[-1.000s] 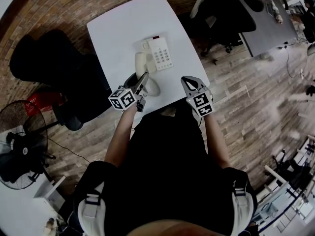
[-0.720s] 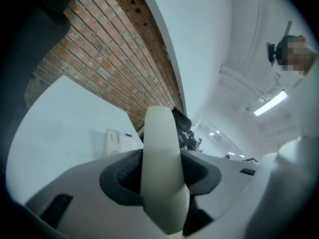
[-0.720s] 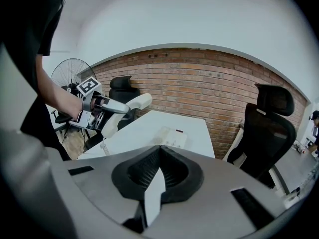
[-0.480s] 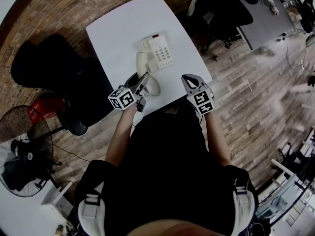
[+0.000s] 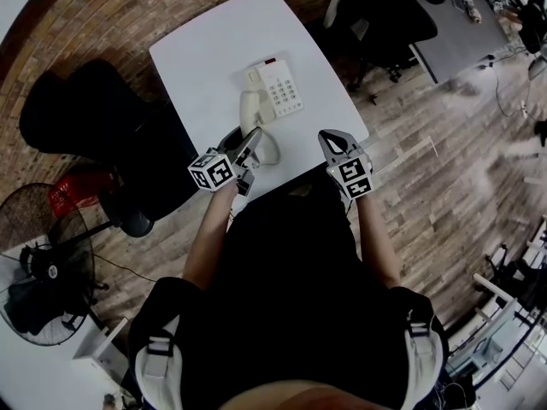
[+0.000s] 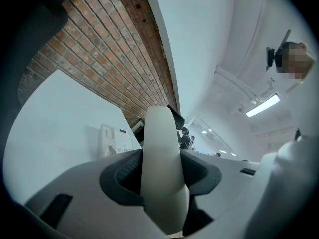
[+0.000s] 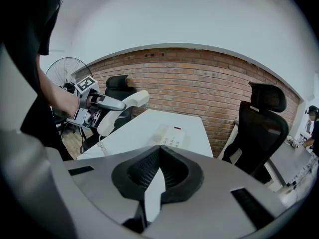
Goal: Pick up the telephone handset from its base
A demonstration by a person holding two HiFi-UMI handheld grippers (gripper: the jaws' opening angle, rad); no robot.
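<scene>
Left claw: your left gripper (image 5: 248, 140) is clenched across the middle of the cream plastic telephone handset (image 6: 160, 153). Both jaw pads press on its flanks.

Handset: it hangs in the air over the near edge of the white rectangular table (image 5: 205, 41), tilted with its far end up. The right gripper view shows it clear of the tabletop and apart from the phone.

Cord: the pale coiled cord (image 7: 103, 147) drops from the handset's lower end towards the table edge. Where it runs on to cannot be made out.

Base: the cream push-button telephone base (image 5: 279, 88) lies flat on the table beyond the handset.

Right claw: your right gripper (image 5: 333, 139) is closed on nothing, jaws together, and hovers near the table's right corner.

Step in hand: by my reading, the lift itself. The handset already sits in your grip and off its base.

Next move: keep the clamp firm and the handset level. Leave the cord slack enough that the base is not dragged.
</scene>
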